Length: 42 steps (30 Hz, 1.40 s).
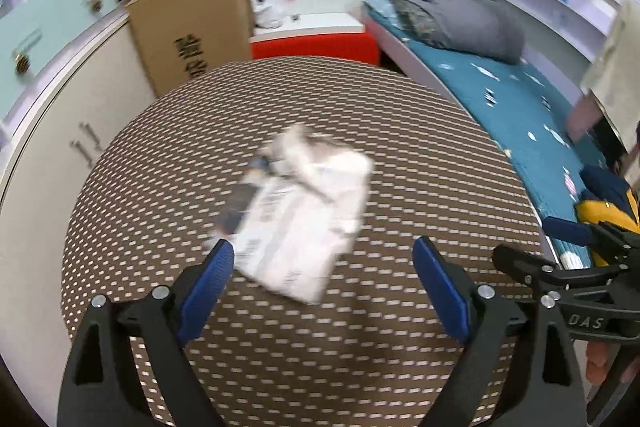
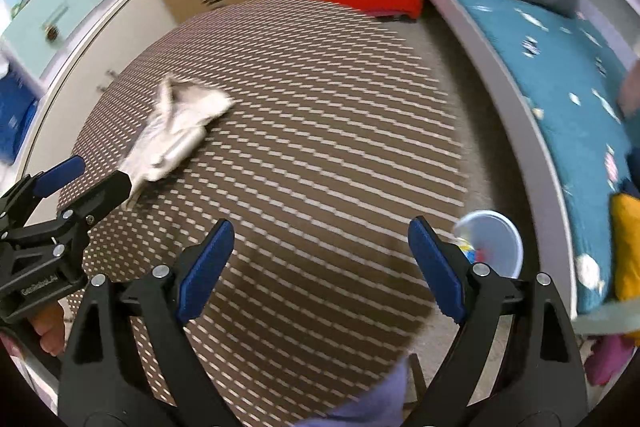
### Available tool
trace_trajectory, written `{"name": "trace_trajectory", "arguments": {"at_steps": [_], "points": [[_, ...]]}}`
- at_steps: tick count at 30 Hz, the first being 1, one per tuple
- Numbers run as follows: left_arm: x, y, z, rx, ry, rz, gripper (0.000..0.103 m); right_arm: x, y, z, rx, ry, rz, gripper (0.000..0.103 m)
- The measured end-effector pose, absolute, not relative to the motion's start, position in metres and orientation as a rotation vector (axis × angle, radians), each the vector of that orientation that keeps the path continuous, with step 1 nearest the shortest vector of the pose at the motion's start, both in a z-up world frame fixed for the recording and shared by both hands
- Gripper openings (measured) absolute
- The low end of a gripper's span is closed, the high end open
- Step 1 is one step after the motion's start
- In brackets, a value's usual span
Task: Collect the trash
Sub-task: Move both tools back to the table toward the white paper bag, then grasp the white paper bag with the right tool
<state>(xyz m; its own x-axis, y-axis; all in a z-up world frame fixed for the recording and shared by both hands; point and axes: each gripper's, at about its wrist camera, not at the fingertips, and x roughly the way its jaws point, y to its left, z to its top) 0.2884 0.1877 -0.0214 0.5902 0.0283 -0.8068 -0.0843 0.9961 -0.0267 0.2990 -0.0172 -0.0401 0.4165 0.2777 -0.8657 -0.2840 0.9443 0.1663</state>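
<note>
A crumpled white plastic wrapper with printed text [image 1: 304,215] lies on the brown patterned round table [image 1: 400,131]. My left gripper [image 1: 324,263] is open just in front of the wrapper, its left pad at the wrapper's near edge. The wrapper also shows in the right wrist view [image 2: 176,131], far left on the table [image 2: 320,107]. My right gripper [image 2: 320,247] is open and empty over the table's middle. The left gripper [image 2: 80,175] shows at the left edge of that view. A white trash bin [image 2: 496,247] with scraps inside stands on the floor at the right.
A bed with teal sheet [image 2: 560,75] and grey pillow [image 1: 456,15] runs along the right. A cardboard box [image 1: 192,31] and a red bench [image 1: 316,45] stand beyond the table. White cabinets [image 1: 60,131] line the left.
</note>
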Motion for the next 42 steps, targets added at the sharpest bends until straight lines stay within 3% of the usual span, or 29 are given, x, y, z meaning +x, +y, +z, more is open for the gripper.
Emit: {"name": "trace_trajectory", "arguments": {"at_steps": [14, 17, 19, 29, 32, 33, 34, 42], "points": [[0.318, 0.297, -0.064, -0.238, 1.009, 0.083, 0.089, 0.354, 0.091, -0.070, 0.112, 1.115, 0.606, 0.086], [0.326, 0.306, -0.077, -0.273, 1.033, 0.036, 0.089, 0.356, 0.106, -0.069, 0.168, 1.123, 0.735, 0.074], [0.328, 0.305, -0.080, -0.270, 1.020, 0.009, 0.089, 0.357, 0.113, -0.069, 0.205, 1.134, 0.784, 0.055], [0.324, 0.308, -0.082, -0.292, 0.981, -0.081, 0.089, 0.362, 0.146, -0.063, 0.224, 1.126, 0.859, 0.051], [0.318, 0.308, -0.083, -0.283, 0.969, -0.085, 0.089, 0.371, 0.154, -0.079, 0.279, 1.217, 0.922, 0.051], [0.315, 0.308, -0.083, -0.282, 0.970, -0.080, 0.089, 0.372, 0.155, -0.083, 0.302, 1.244, 0.936, 0.045], [0.310, 0.308, -0.082, -0.278, 0.974, -0.064, 0.089, 0.371, 0.157, -0.083, 0.295, 1.237, 0.917, 0.027], [0.281, 0.311, -0.044, -0.257, 0.900, -0.019, 0.089, 0.351, 0.130, -0.047, 0.313, 1.077, 0.924, 0.011]]}}
